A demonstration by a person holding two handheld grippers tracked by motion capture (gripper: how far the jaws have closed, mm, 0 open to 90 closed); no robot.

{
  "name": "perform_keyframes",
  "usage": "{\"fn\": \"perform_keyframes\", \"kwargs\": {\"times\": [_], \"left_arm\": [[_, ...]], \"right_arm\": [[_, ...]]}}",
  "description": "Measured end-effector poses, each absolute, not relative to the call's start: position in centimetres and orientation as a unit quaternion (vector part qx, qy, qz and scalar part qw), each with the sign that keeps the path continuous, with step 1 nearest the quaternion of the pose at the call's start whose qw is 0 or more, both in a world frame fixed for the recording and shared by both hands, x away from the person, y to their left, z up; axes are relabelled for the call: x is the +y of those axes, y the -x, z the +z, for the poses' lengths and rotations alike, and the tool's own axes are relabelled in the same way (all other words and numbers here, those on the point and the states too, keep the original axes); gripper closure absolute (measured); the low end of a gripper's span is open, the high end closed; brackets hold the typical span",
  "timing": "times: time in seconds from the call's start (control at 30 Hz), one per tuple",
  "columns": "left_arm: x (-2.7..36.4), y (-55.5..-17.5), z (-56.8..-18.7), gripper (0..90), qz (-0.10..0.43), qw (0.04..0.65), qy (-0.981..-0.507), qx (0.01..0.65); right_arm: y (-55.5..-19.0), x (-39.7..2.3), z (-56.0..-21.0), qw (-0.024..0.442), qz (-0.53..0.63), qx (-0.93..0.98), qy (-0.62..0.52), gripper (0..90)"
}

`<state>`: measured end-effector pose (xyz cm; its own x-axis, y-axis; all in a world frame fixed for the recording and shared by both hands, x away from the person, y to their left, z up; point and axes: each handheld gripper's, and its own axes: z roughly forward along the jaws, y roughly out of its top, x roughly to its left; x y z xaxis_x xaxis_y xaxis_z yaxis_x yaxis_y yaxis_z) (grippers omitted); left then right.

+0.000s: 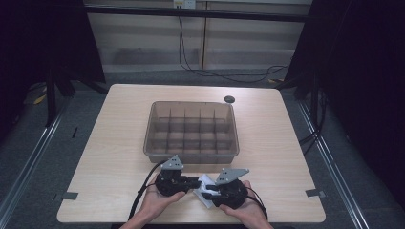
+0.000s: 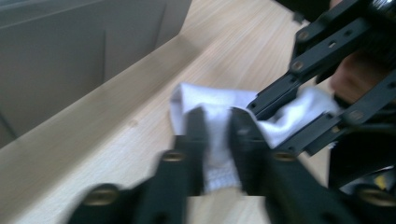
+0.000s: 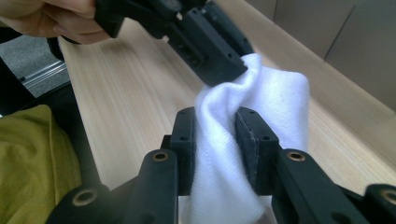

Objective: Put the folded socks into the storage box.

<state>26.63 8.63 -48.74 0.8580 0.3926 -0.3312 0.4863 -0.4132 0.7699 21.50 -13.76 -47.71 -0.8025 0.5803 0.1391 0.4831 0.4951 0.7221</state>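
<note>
White cloth (image 3: 261, 116) soft, fine-ribbed knit, matt. Table (image 1: 119, 143) pale wood grain, smooth. Divided bin (image 1: 191, 131) translucent smoky plastic.

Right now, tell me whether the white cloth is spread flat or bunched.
Bunched: the white cloth is pinched into folds between both grippers, left and right.

Both hands low at the near edge, left gripper (image 1: 195, 182) and right gripper (image 1: 206, 194) angled inward, tips nearly meeting, each pair of jaws clamped on white cloth (image 1: 204, 183)
</note>
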Motion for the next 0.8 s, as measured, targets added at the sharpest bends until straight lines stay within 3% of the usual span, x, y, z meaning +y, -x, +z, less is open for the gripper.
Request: {"fn": "perform_keyframes", "kwargs": {"times": [0.47,0.8], "left_arm": [[8.6,-25.7,-48.7,89.4,-0.014,0.452,-0.86,0.237],[8.1,-24.6,-48.7,89.3,0.017,0.447,-0.866,0.221]], "right_arm": [[-21.8,-14.8,-46.2,0.059,0.419,0.845,-0.327,46.5],[-22.4,-16.2,-44.3,0.061,0.462,0.81,-0.355,62.3]]}}
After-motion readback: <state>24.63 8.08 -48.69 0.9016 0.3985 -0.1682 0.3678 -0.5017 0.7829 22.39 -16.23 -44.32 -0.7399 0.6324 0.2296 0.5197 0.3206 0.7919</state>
